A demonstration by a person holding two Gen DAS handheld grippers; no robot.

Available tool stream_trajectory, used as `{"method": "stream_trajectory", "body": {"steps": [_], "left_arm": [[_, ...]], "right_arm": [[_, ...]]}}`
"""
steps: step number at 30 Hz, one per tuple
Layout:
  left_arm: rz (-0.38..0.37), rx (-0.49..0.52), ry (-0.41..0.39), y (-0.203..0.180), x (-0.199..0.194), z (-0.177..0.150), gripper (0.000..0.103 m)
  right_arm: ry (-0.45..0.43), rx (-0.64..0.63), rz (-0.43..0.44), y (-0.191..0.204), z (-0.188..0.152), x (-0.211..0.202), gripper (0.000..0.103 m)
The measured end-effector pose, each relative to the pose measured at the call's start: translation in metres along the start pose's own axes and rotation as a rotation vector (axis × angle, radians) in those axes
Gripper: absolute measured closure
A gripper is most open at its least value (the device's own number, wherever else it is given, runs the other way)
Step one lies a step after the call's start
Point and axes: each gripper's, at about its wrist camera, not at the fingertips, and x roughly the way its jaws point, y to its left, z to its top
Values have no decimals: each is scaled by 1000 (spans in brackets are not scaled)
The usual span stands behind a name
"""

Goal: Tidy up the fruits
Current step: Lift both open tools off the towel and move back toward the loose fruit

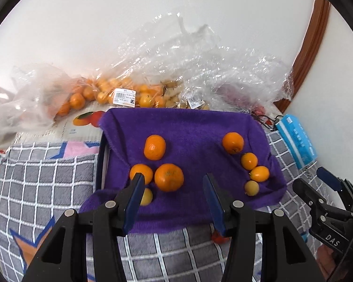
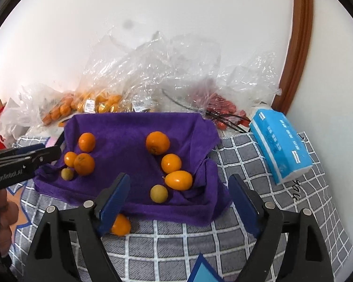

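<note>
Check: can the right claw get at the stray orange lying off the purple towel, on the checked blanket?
Probably yes. The right claw is open, and the stray orange lies bare on the checked blanket beside its left finger, nothing on top. It needs a small leftward shift.

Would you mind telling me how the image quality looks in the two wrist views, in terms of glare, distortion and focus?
Left wrist view: strong fisheye bending of the checked blanket, specular glare on the clear plastic bags, and the left gripper fingers soft up close. Right wrist view: the brown frame bows, a dark smudge sits over the wall, and the oranges on the purple towel are sharp.
</note>
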Motion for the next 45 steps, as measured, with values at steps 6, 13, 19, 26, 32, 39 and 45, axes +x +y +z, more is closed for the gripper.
{"method": "stream_trajectory", "body": {"steps": [6,13,19,26,32,39,45], "left_arm": [[6,14,-44,2,-36,-17,54],[1,30,-79,1,-68,-41,54],[7,34,-120,-1,-92,-60,54],[35,8,-152,3,-108,-76,54],[61,-26,-154,11,-114,-84,54],[107,-50,-102,21,-102,-97,54],[131,-64,-37,33,-74,-109,54]], "right_arm": [[-60,26,-46,0,-9,-33,11],[-103,-13,-25,9,-25,-60,11],[-89,-43,26,20,-40,-71,11],[-106,-25,104,27,-45,-86,11],[-151,-19,135,29,-44,-90,11],[-177,-43,121,26,-56,-75,12],[-64,-39,161,23,-69,-38,28]]}}
